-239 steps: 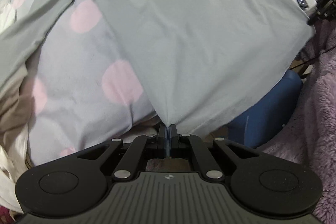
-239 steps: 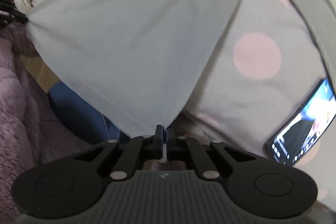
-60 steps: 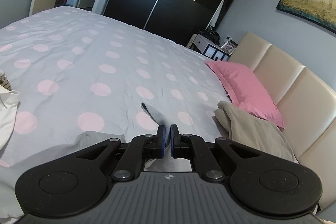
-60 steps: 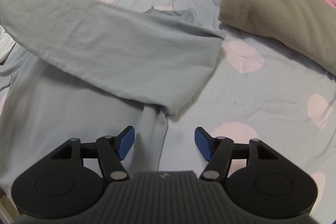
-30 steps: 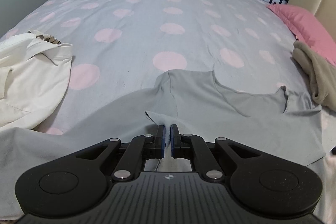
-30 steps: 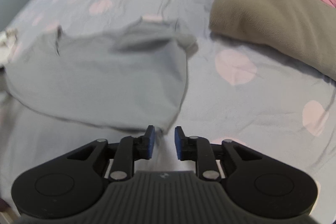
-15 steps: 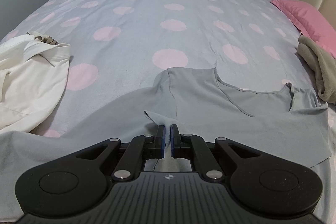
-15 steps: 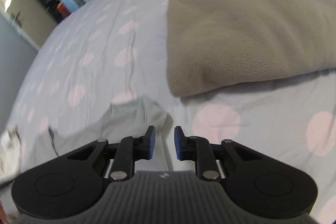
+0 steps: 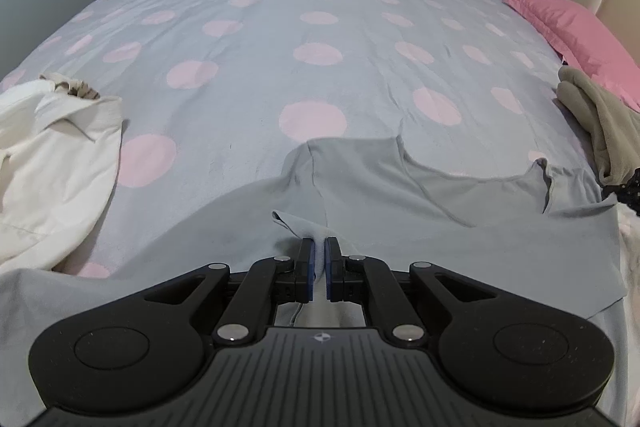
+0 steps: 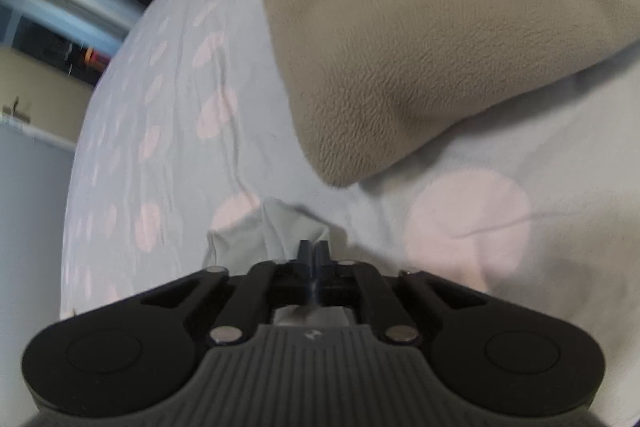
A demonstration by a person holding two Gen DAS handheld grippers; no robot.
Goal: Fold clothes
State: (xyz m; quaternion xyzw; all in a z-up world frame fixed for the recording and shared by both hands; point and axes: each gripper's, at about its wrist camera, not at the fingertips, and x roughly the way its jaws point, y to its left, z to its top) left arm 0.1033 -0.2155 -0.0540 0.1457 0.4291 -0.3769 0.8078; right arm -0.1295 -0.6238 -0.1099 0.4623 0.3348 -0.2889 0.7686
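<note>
Grey shirt (image 9: 440, 227) is spread on the dotted bed (image 9: 320, 27), pinched by left tool (image 9: 318, 269). Right tool (image 10: 314, 259) just closed on its corner; beige blanket (image 10: 420, 27) at 12 o'clock.

The pale grey top (image 9: 460, 227) lies spread, neckline away (one edge rumpled), on the bed.
</note>
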